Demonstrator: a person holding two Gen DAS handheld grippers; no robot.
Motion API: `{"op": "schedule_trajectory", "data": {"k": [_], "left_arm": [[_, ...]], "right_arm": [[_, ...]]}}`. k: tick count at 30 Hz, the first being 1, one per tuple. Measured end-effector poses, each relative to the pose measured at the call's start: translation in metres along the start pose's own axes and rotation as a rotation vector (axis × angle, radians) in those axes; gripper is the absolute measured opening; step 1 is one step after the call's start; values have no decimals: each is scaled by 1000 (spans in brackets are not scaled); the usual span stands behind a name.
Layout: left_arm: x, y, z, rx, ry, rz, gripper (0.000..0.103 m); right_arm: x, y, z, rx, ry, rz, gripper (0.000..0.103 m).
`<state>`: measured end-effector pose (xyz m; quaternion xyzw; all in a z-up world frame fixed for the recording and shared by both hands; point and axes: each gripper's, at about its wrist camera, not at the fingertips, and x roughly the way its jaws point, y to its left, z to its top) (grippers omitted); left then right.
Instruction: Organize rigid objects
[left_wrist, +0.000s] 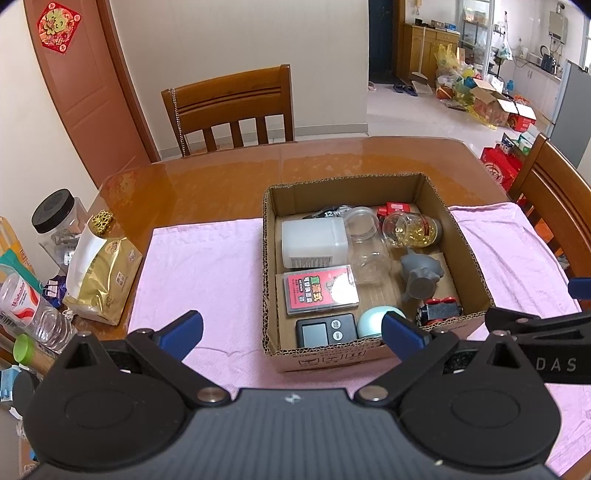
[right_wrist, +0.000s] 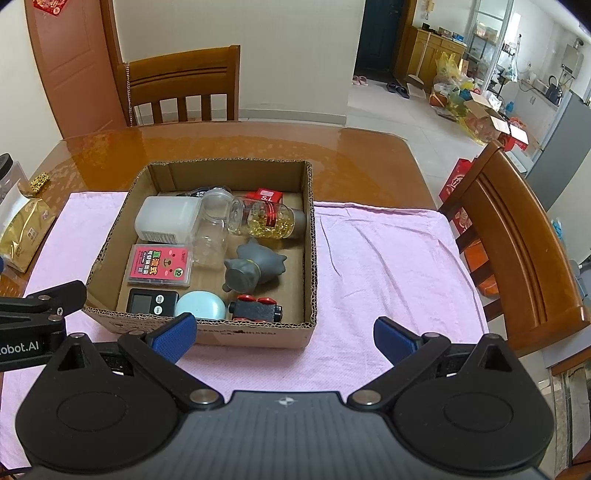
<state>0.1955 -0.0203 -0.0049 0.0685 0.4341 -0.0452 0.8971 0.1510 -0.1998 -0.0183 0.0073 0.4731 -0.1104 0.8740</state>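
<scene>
Both your tools hovered spread and empty before the packed cardboard box.

Your left tool (left_wrist: 291, 332) and right tool (right_wrist: 284, 334) gripped nothing. The cardboard box (right_wrist: 258, 334) sat on the pink cloth (right_wrist: 388, 258) covering the bench (right_wrist: 221, 144); inside it lay a white container (right_wrist: 166, 219), a capsule bottle (right_wrist: 266, 219), a grey figurine (right_wrist: 255, 269), a card case (right_wrist: 160, 266), a timer (right_wrist: 149, 301) and a red toy car (right_wrist: 255, 310).

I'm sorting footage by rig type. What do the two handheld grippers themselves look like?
Both match: the left gripper and right gripper have matte black bodies with ribbed tops, round pivot housings, silver rivets and angular black linkages ending in blue textured pads. White lettering marks their sides: "DAS" on one, "obot.AI" on the other. No cables, hands or sleeves show.
</scene>
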Motion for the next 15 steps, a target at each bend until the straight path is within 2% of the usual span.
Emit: {"op": "schedule_trajectory", "data": {"k": [15], "left_arm": [[-1, 0, -2, -2, 6, 7, 102]], "right_arm": [[-2, -1, 2, 5, -9, 6, 103]]}}
